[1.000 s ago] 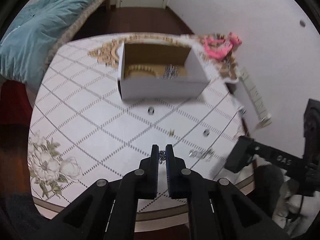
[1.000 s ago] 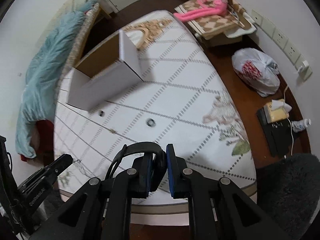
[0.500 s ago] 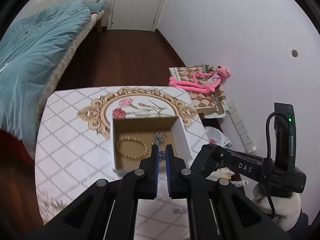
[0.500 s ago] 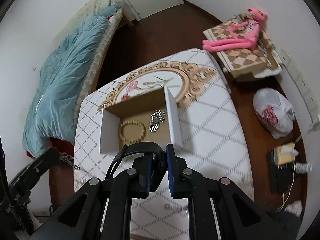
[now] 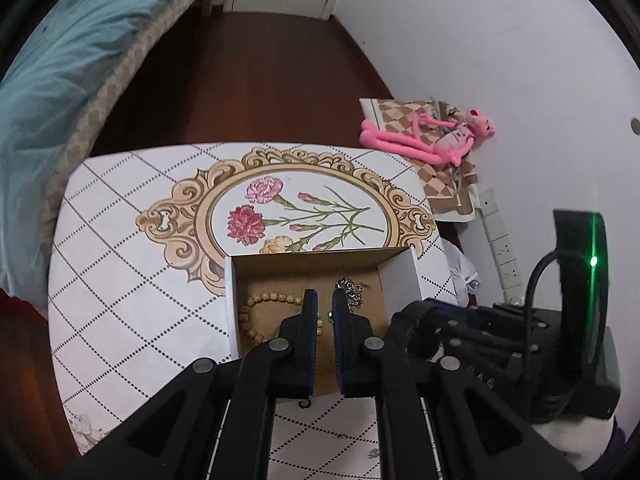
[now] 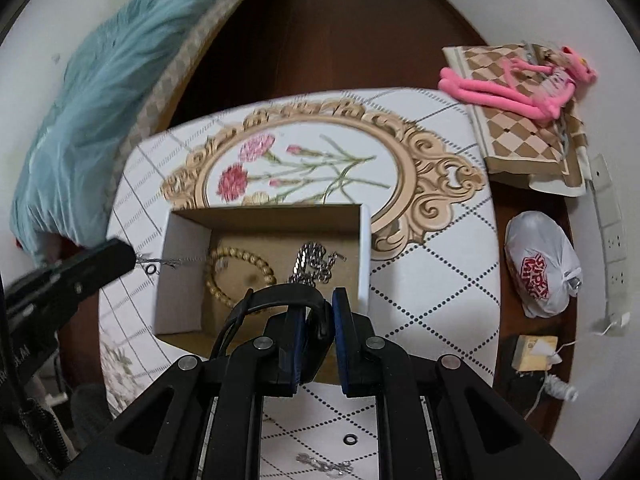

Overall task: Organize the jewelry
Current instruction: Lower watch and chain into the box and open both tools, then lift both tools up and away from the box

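The cardboard box (image 6: 364, 256) stands open on the patterned worktop (image 6: 432, 280), its far wall touching the printed gold flower frame. 2 pieces lie on the box floor: a wooden bead bracelet (image 6: 240, 264) towards the left wall and a heap of silver chain (image 6: 312, 266) towards the right wall, the 2 near each other but apart.

The right hand-held gripper (image 6: 320, 320) hangs above the near edge of the box, pointing steeply down, clamped on a curved black band (image 6: 280, 294) that arches out to the left of its fingers.

The left hand-held gripper (image 6: 92, 264) is at the left of the box, its jaws almost together. A thin chain (image 6: 160, 262) with a small ring juts from its tip across the top of the box's left wall. In its own view this gripper (image 5: 322, 308) looks down into the box (image 5: 400, 280), over the bracelet (image 5: 256, 308) and the silver chain (image 5: 350, 290).

On the worktop on the near side of the box lie 1 small black ring (image 6: 350, 439) and 1 blurred silver piece (image 6: 320, 466).
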`<act>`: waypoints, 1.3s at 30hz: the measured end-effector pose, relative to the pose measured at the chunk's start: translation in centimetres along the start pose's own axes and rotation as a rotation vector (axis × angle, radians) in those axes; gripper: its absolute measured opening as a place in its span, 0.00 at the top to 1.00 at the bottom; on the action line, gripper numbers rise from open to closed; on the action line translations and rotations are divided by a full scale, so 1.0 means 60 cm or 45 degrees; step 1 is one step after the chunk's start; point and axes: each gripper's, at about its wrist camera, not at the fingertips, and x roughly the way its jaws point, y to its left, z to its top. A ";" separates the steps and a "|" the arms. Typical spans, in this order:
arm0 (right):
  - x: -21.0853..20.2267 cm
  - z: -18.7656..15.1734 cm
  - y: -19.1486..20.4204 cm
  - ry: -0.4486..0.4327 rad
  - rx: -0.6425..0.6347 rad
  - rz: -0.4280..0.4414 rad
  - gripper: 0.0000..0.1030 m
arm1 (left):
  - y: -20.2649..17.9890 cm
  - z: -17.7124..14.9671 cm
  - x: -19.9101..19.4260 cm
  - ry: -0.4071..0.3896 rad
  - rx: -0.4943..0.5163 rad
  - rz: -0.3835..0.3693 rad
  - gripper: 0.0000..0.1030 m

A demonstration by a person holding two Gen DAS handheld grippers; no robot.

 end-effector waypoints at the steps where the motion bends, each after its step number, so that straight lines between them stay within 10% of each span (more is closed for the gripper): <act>1: 0.005 0.001 0.002 0.020 -0.009 -0.003 0.86 | 0.002 0.003 0.003 0.009 -0.012 0.018 0.93; 4: 0.012 0.000 0.004 0.048 -0.012 -0.012 0.72 | 0.004 0.009 0.002 0.006 -0.014 0.094 0.83; 7: 0.004 0.000 0.002 0.041 0.006 -0.002 0.45 | 0.011 0.009 -0.009 -0.034 -0.017 0.143 0.38; 12: -0.018 0.001 -0.001 0.006 0.032 -0.025 0.43 | 0.031 0.003 -0.030 -0.081 -0.042 0.220 0.24; 14: -0.027 -0.004 -0.003 -0.015 0.037 -0.059 0.31 | 0.036 -0.006 -0.036 -0.102 -0.045 0.270 0.02; 16: -0.033 -0.012 -0.005 -0.044 0.039 -0.116 0.09 | 0.039 -0.021 -0.039 -0.127 -0.048 0.316 0.00; 21: -0.024 -0.045 -0.012 -0.074 0.059 -0.228 0.01 | 0.042 -0.061 -0.030 -0.153 -0.042 0.406 0.00; 39: -0.084 -0.123 0.021 -0.267 0.047 -0.283 0.01 | 0.007 -0.130 -0.080 -0.244 -0.013 0.499 0.00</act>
